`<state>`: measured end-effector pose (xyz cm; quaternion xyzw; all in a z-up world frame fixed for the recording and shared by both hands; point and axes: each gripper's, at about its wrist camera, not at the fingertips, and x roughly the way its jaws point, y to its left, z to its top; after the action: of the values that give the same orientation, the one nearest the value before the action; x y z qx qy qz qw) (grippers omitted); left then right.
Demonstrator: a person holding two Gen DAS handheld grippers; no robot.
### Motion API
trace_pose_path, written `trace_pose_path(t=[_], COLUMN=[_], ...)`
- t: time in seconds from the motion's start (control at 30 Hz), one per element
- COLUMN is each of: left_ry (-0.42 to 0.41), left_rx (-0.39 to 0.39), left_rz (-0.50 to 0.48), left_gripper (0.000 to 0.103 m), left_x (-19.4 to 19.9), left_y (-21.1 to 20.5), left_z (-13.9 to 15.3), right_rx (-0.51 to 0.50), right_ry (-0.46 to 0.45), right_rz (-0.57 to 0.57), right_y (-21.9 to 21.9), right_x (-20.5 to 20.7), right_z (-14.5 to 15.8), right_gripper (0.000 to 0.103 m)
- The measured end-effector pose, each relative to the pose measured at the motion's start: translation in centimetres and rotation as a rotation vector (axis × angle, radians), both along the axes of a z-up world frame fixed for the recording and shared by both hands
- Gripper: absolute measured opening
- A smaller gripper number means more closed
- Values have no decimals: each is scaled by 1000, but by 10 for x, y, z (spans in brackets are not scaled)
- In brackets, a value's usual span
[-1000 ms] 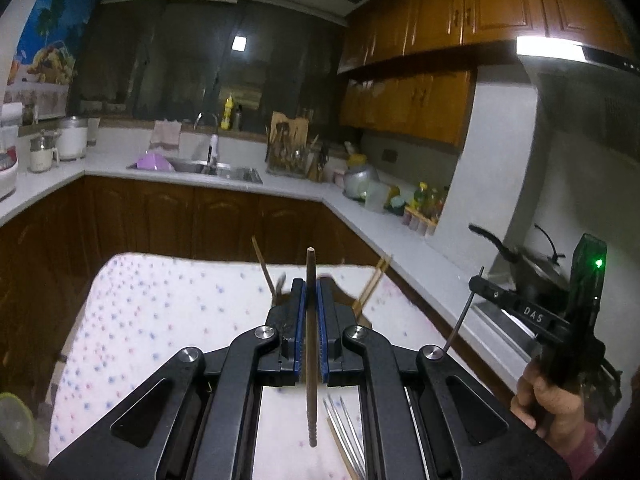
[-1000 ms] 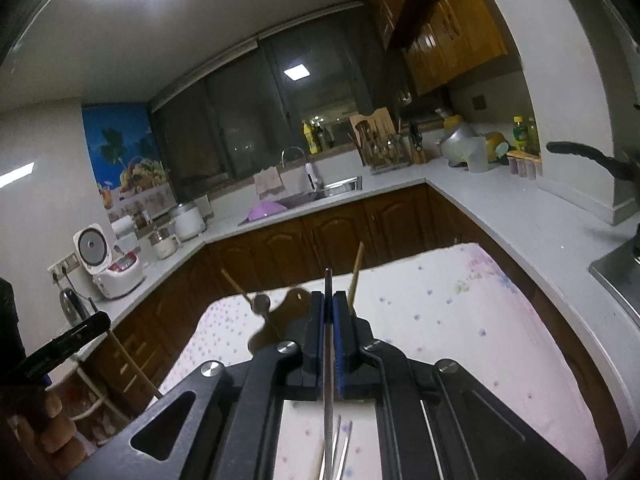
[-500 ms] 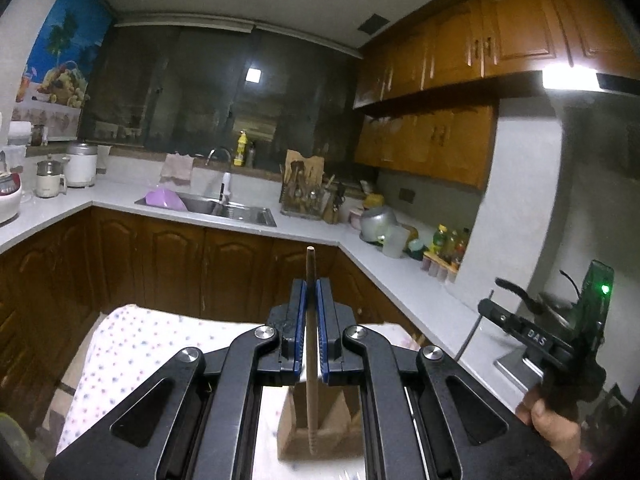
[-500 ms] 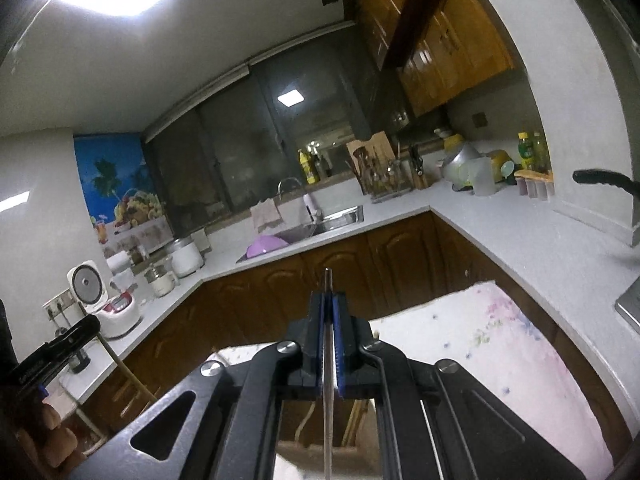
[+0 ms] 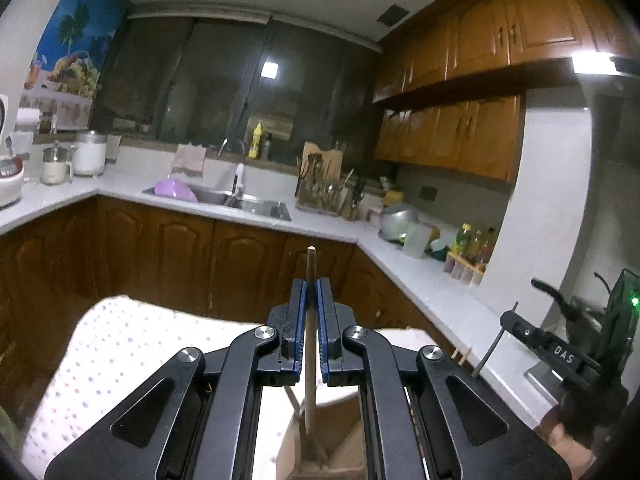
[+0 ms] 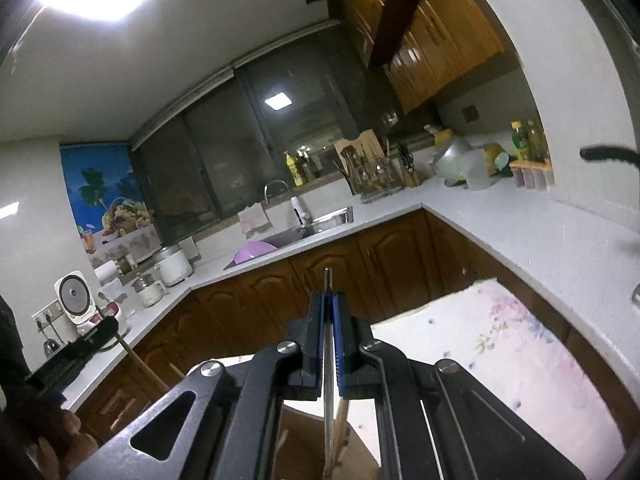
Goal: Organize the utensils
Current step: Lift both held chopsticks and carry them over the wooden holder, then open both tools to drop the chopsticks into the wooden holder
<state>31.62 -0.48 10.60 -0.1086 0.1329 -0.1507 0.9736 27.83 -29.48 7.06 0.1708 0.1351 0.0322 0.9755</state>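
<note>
Dotted cloth [image 5: 120, 344] spread under both tongs, cardboard box [image 5: 340, 432] seen below them, left tongs [image 5: 311, 312] clamped on a wooden chopstick [image 5: 310, 340] lowered into the box, right tongs [image 6: 329, 320] clamped on a metal chopstick [image 6: 328, 384] above it

so there's a table covered in a white cloth with little pastel dots [image 5: 120, 344], floral pinkish print toward the far corner in the right wrist view [image 6: 500, 344]. sitting on it is a brown cardboard box, open top [image 5: 340, 432], with wooden sticks poking up inside. behind runs a white L-shaped kitchen counter [image 5: 404, 276] over dark wood cabinets.
</note>
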Motion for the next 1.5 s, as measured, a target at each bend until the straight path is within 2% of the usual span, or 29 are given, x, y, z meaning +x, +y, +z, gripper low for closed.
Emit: trace_pose_path(t=[0.27,0.43,0.6,1.1,1.27,1.3,1.37,1.4,1.43,1.47,1.5], left_ry=[82,121,124,151,170,172,178,178,179,179,175], left_rx=[-11,-5,40,65,57,53,43,42,42,41,38], left_rz=[11,1,-3,-32,-37,-40,-47,-45,-37,-32,-27], left_gripper=[5,5,5,6,6,6,13,24,41,49,51], left_x=[5,6,6,10,11,11,9,7,4,3,0], left_y=[-4,-8,-15,-13,-12,-11,-10,-10,-9,-9,-8], left_z=[-46,-62,-64,-59,-58,-58,-59,-59,-59,-60,-60], right_rx=[16,15,7,14,27,36,50,59,65,71,73], right_ry=[23,70,119,183,196,196,190,185,180,175,174], right_rz=[14,31,41,69,84,88,90,90,88,88,89], right_y=[2,4,5,5,3,2,0,-2,-3,-4,-5], right_x=[1,6,11,18,18,16,14,12,10,7,6], right_z=[-28,-40,-49,-55,-54,-55,-55,-54,-53,-52,-51], right_gripper=[4,4,4,5,12,16,30,39,42,42,42])
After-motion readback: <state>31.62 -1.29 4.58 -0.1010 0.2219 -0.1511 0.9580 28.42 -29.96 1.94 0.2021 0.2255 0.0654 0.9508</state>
